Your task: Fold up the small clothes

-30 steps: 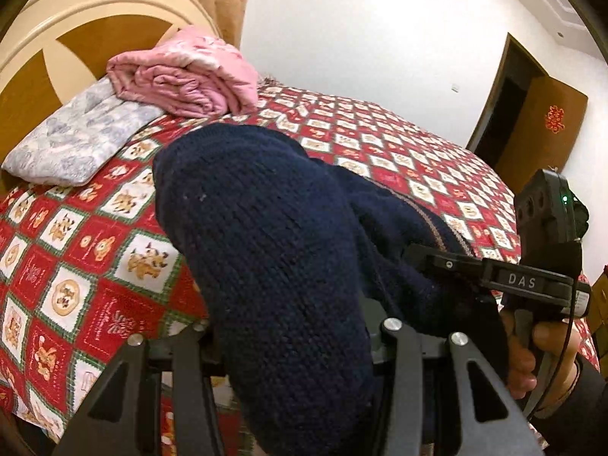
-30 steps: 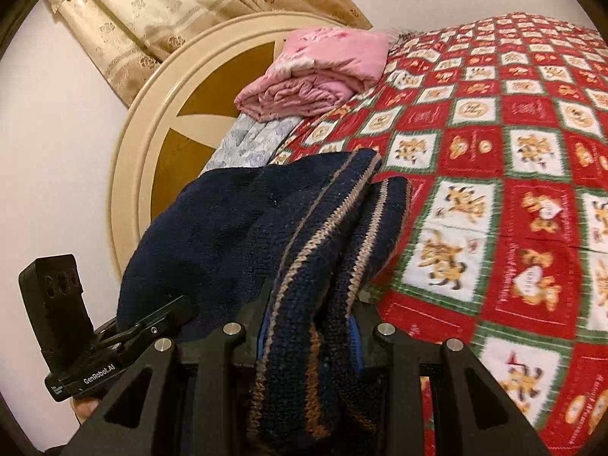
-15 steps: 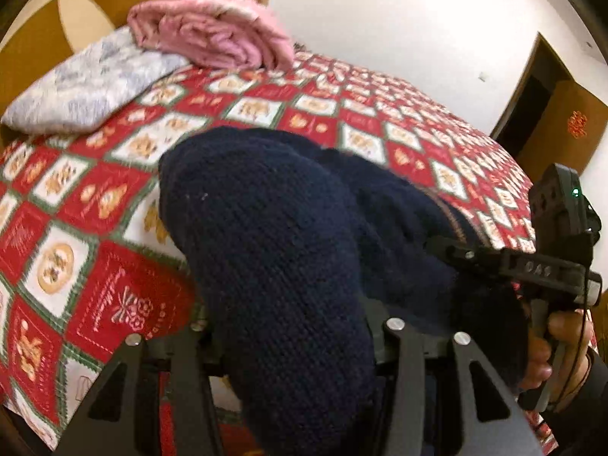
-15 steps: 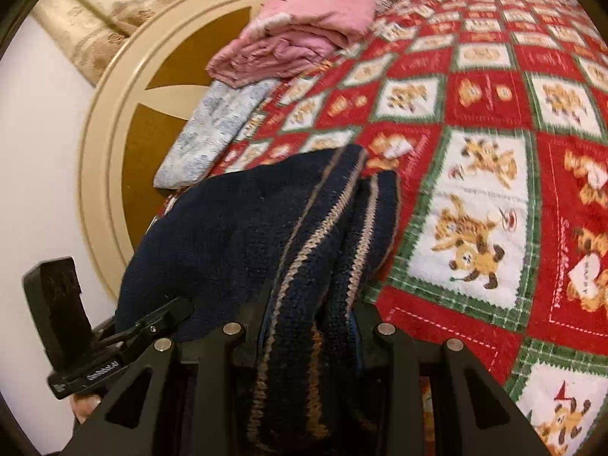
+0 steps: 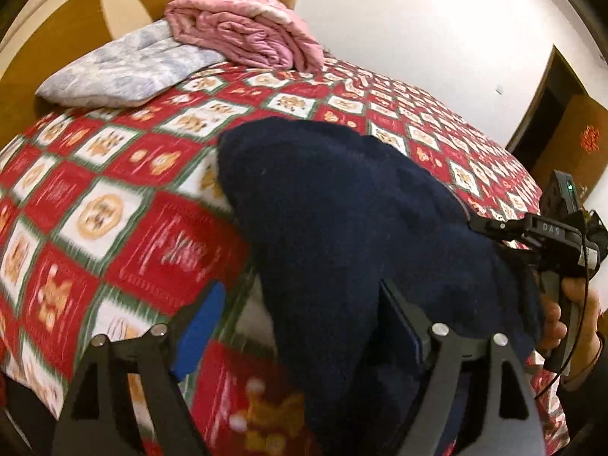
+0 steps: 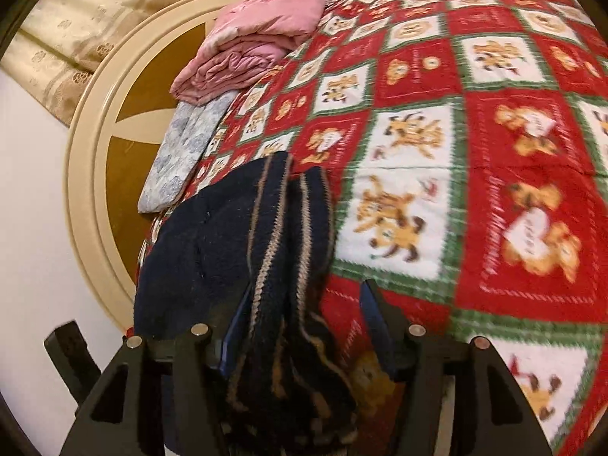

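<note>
Navy knit garment point(image 5: 342, 235) lies bunched on the red patterned bedspread point(image 5: 125, 197), fold judged unfinished; left gripper point(image 5: 300, 326) and right gripper point(image 6: 300, 319) jaws opening, cloth between, released.

blur: bedspread point(image 6: 475, 159) print | cut off: sweater point(image 5: 342, 228) lower edge

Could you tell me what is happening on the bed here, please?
A person holds tongs in each hand over a navy knitted sweater on the red patterned bedspread. Both the left tongs and the right tongs are opening, the knit between their fingers, apparently laying it down. A pink quilt sits by the headboard.
</note>
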